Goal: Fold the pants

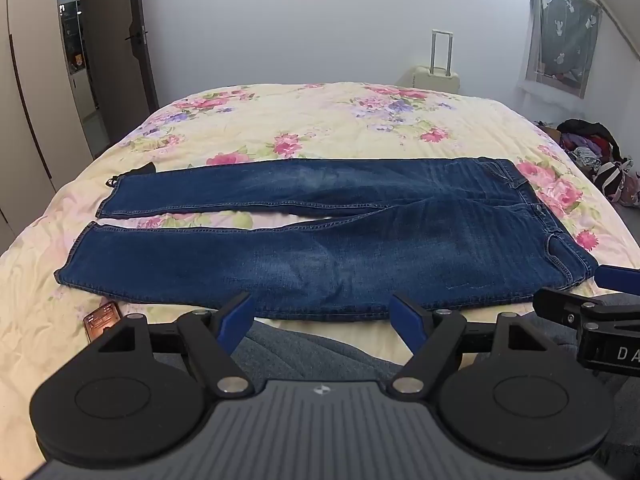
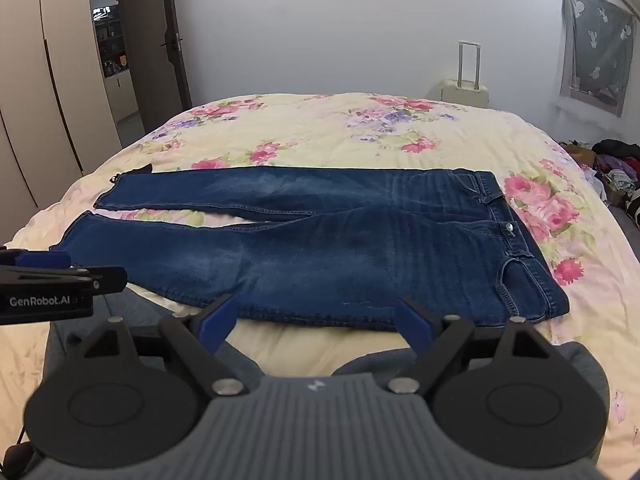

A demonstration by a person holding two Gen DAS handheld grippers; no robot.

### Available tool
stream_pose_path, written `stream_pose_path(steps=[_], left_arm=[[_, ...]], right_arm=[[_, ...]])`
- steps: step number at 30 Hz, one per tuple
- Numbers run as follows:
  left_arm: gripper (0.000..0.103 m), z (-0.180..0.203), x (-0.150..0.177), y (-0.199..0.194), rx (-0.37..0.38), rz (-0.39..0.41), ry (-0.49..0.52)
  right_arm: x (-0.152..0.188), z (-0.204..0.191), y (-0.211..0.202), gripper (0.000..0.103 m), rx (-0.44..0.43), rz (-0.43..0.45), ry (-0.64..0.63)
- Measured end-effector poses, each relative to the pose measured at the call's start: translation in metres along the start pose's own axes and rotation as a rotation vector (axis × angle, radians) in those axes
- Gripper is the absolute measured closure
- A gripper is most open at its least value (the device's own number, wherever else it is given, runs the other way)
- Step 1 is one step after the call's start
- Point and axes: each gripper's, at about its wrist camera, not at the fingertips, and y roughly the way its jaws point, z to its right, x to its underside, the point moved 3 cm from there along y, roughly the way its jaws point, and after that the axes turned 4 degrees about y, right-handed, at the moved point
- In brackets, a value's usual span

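A pair of dark blue jeans (image 1: 340,240) lies flat across the flowered bedspread (image 1: 320,120), waistband to the right, both legs spread apart to the left. The jeans also show in the right wrist view (image 2: 340,252). My left gripper (image 1: 322,312) is open and empty, hovering just short of the near edge of the closer leg. My right gripper (image 2: 316,314) is open and empty, just short of the near edge by the hip. Each gripper shows at the side of the other's view, the right one (image 1: 592,312) and the left one (image 2: 60,280).
A phone (image 1: 102,318) lies on the bedspread near the left. A cream suitcase (image 1: 438,74) stands beyond the bed. A heap of clothes (image 1: 596,152) lies on the floor at the right. A wardrobe and an open door stand at the left.
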Motion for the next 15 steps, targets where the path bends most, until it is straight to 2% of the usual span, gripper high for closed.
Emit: stream_pose_path(steps=[15], left_arm=[[0.013,0.008,0.001,-0.009,-0.004,0.021,0.024]], right_arm=[[0.000,-0.006,0.000,0.021,-0.005,-0.003,-0.004]])
